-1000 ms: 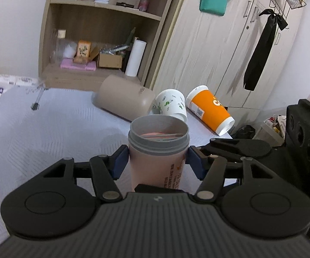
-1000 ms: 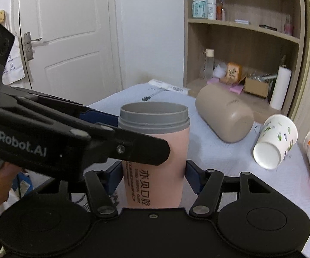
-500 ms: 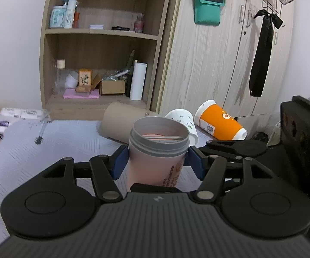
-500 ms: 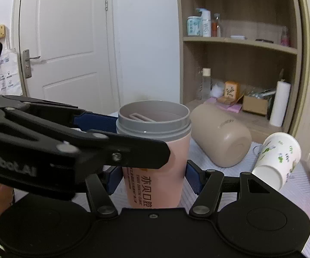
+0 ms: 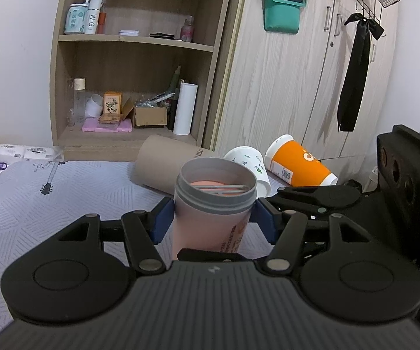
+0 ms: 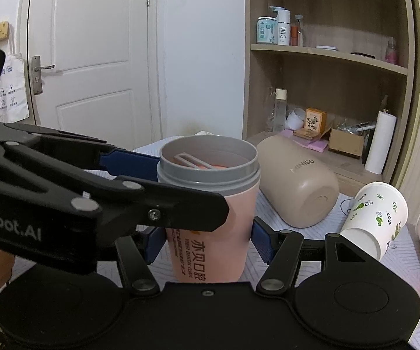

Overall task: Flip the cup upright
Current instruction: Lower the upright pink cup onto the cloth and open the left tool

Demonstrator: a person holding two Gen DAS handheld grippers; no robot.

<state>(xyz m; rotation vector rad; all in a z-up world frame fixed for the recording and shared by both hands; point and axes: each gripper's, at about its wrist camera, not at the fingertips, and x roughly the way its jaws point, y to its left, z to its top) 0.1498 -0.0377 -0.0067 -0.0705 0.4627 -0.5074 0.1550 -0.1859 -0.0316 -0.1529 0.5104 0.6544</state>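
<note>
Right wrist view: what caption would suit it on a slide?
Both grippers hold an upright pink cup; three cups lie behind.

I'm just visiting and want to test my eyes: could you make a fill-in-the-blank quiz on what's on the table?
1. The pink cup between both grippers stands ___.
2. The tan tumbler behind it lies on its ___.
3. The cup lying at the far right is ___ in colour.
4. The white cup bears ___ leaf prints.

Missing words: upright; side; orange; green
</note>
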